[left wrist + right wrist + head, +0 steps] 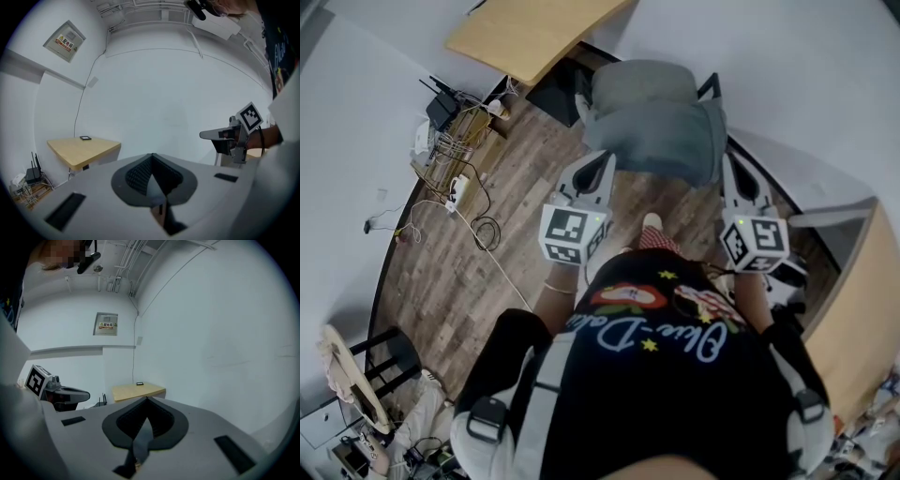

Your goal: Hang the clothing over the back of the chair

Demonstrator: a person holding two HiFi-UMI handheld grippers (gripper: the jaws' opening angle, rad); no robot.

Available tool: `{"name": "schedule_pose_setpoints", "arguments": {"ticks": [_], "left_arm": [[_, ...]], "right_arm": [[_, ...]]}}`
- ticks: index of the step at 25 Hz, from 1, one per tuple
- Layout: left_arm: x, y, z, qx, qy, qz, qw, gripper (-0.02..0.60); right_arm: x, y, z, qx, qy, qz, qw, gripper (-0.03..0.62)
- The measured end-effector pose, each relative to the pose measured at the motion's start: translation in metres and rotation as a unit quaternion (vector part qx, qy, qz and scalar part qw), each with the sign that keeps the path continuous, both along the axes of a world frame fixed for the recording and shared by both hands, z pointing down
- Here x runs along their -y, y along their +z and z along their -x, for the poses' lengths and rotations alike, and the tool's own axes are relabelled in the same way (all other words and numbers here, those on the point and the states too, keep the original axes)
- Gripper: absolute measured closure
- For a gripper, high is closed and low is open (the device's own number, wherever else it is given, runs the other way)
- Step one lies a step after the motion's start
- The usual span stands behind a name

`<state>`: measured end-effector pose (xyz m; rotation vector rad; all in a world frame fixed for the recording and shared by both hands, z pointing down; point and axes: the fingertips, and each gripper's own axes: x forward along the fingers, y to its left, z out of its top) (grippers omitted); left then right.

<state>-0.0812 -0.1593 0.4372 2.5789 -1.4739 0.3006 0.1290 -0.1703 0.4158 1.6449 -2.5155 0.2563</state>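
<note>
Left gripper (602, 161): held level in front of the person; its fingers (136, 176) are pressed together with no gap, tips meeting the near-left corner of the clothing in the head view.
Right gripper (731, 165): held level beside the left one, well apart from it; its fingers (161, 420) are pressed together, and a narrow grey strip of cloth (140, 439) runs back from between them.
Clothing (661, 141): a blue-grey garment spread between the two sets of fingers, its near edge running from one pair of tips to the other. It lies just ahead of the fingers and over the chair.
Chair (642, 82): grey-upholstered with black arms, just beyond the fingers and partly covered by the garment. Which part the garment rests on cannot be told.
Surface (525, 33): a light wooden desk well ahead of the fingers and to their left, carrying a small dark flat object (85, 138).
Floor (441, 253): dark wood planks below the fingers; a router (441, 108) and loose cables (478, 220) lie far to the left of the left fingers.
Marker cubes (572, 234): one sits behind each pair of fingers, nearer the person.
Person (656, 375): black printed shirt, directly behind both grippers.
</note>
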Motion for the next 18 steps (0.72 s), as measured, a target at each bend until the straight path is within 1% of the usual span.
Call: {"name": "schedule_pose_setpoints", "arguments": {"ticks": [9,13,18], "left_arm": [[0.002,-0.01,0.009,-0.004,-0.011,-0.01,0.9999,0.58],[-0.005,-0.01,0.009,-0.002,-0.013,-0.01,0.9999,0.58],[-0.001,-0.01,0.01,0.0,-0.016,-0.007,0.9999,0.58]], "right_arm": [[0.006,-0.008,0.017,-0.005,-0.019,-0.005,1.0,0.594],[0.002,-0.01,0.015,0.003,-0.015,-0.011,1.0,0.594],[0.007,-0.015,0.022,-0.01,-0.029,-0.015,0.999,0.594]]}}
